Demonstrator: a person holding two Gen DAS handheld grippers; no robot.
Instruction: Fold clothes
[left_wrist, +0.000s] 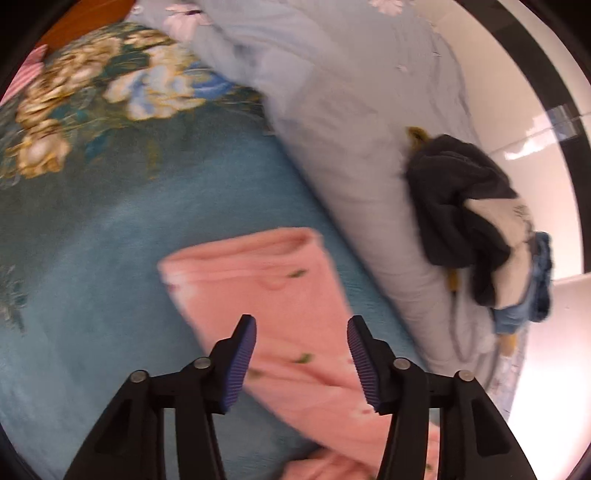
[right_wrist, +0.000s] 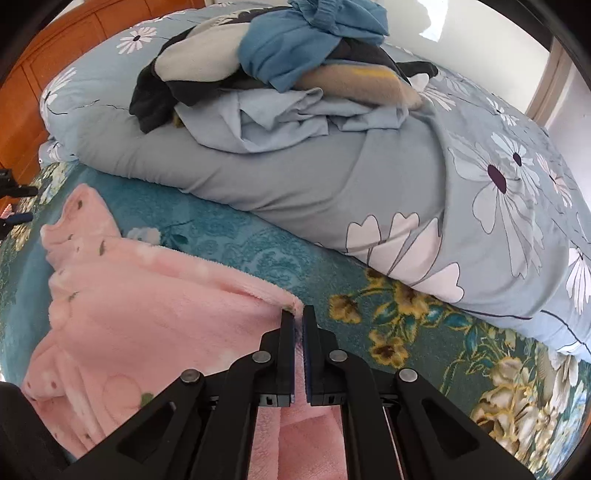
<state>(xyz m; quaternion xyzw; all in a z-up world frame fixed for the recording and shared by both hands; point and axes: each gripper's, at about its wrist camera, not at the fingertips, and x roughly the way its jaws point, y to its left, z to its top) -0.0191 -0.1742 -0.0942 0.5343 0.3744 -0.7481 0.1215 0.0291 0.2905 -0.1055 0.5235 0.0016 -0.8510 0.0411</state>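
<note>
A pink fleece garment (left_wrist: 280, 295) with small green and white flower prints lies on the teal floral bedspread (left_wrist: 92, 240). In the left wrist view my left gripper (left_wrist: 301, 325) hangs open above it, its blue ribbed pads wide apart and nothing between them. The same pink garment (right_wrist: 147, 314) shows rumpled in the right wrist view. My right gripper (right_wrist: 298, 314) is shut there, pinching the garment's right corner edge. Part of the left gripper (right_wrist: 14, 206) shows at the far left edge.
A thick grey-blue quilt (right_wrist: 332, 184) with white flower prints is rolled up along the far side of the bed. On it sits a heap of other clothes (right_wrist: 288, 62): dark, cream, blue and light blue pieces. A wooden headboard (right_wrist: 66, 48) stands behind.
</note>
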